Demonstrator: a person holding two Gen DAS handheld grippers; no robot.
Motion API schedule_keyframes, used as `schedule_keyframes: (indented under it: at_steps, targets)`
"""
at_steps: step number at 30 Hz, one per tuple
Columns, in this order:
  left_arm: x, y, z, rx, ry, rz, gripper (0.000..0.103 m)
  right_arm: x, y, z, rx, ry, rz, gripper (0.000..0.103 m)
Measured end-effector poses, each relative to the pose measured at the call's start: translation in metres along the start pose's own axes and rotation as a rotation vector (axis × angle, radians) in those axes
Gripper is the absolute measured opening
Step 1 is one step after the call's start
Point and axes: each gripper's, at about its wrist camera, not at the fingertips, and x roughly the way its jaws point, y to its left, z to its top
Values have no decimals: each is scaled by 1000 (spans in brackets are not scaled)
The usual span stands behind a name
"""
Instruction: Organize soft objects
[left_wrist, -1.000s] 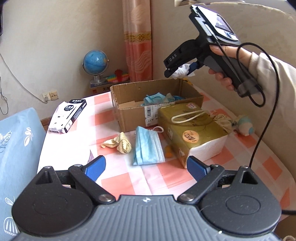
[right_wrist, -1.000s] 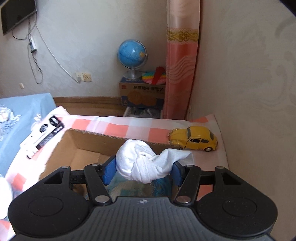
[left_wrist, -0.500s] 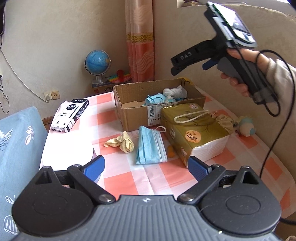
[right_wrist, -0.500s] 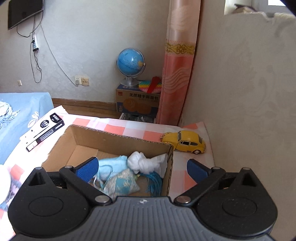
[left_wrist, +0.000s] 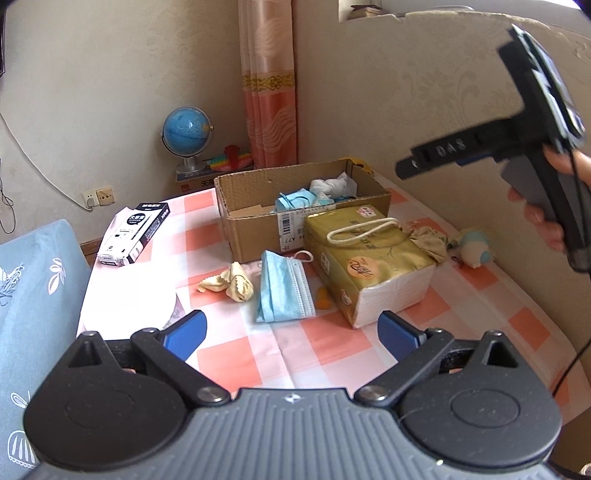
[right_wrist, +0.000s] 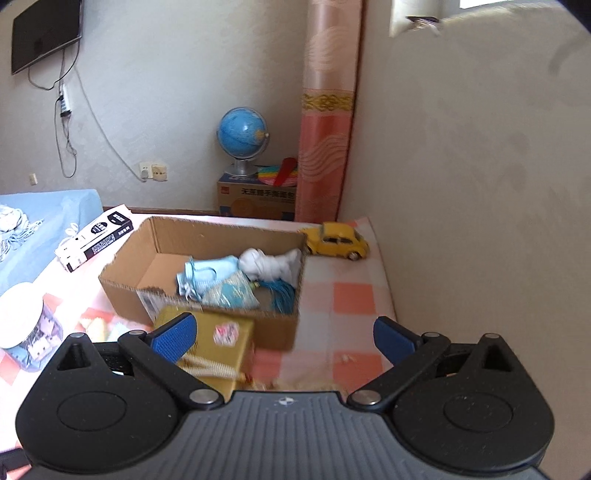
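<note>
The cardboard box (left_wrist: 255, 221) stands open on the checked surface (left_wrist: 236, 362), near the far corner by the wall. Inside it, toward its right end, lie a white knotted cloth (right_wrist: 271, 264), a light blue pouch (right_wrist: 207, 275), a patterned blue pouch with a tassel (right_wrist: 236, 295); its left half is bare. So, in my judgement, part of the sorting is done.

Outside the box some soft things remain: a blue face mask (left_wrist: 282, 286) just in front of it, a crumpled yellow cloth (left_wrist: 231, 284) beside the mask, a beige crumpled cloth (left_wrist: 428, 238) behind the gold tissue pack (left_wrist: 369, 262), and a small plush toy (left_wrist: 474, 247) close to the wall. The tissue pack touches the front wall of the box.

The left tool (left_wrist: 291, 332) hovers low over the near side of the surface, its jaws wide and nothing between them. The right tool (right_wrist: 282, 334) is above the tissue pack, also wide and empty; from the left view it is high at the right, held by a hand (left_wrist: 550, 206).

There is open room in front of the mask and cloth for coming down. The plush toy and beige cloth sit in a narrow strip between the pack and the wall, so reaching them looks tighter. A yellow toy car (right_wrist: 336, 240) sits behind the box and a black-and-white carton (left_wrist: 135, 229) to its left; both are hard things
</note>
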Motion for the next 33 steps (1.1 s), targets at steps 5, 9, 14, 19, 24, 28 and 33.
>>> schedule_keyframes:
  at_steps: [5,9,14,19,24,28,33]
  targets:
    - [0,-4,-2,11,9,-6,99,-10,-5,-30,2,17,-26,103]
    - [2,-7,-2,16,15,-9,99,-14,-8,-48,4,30,-19,103]
    - [7,-12,-3,24,30,-19,99,-12,-14,-63,0,55,-20,103]
    - [13,-16,-3,32,43,-25,99,-5,-22,-63,24,69,0,103]
    - [19,-15,-2,28,55,-23,99,11,-28,-52,48,83,24,99]
    - [25,-14,-2,24,70,-22,99,33,-32,-41,75,116,46,96]
    - [34,-12,-2,17,88,-22,99,60,-35,-36,77,175,46,96]
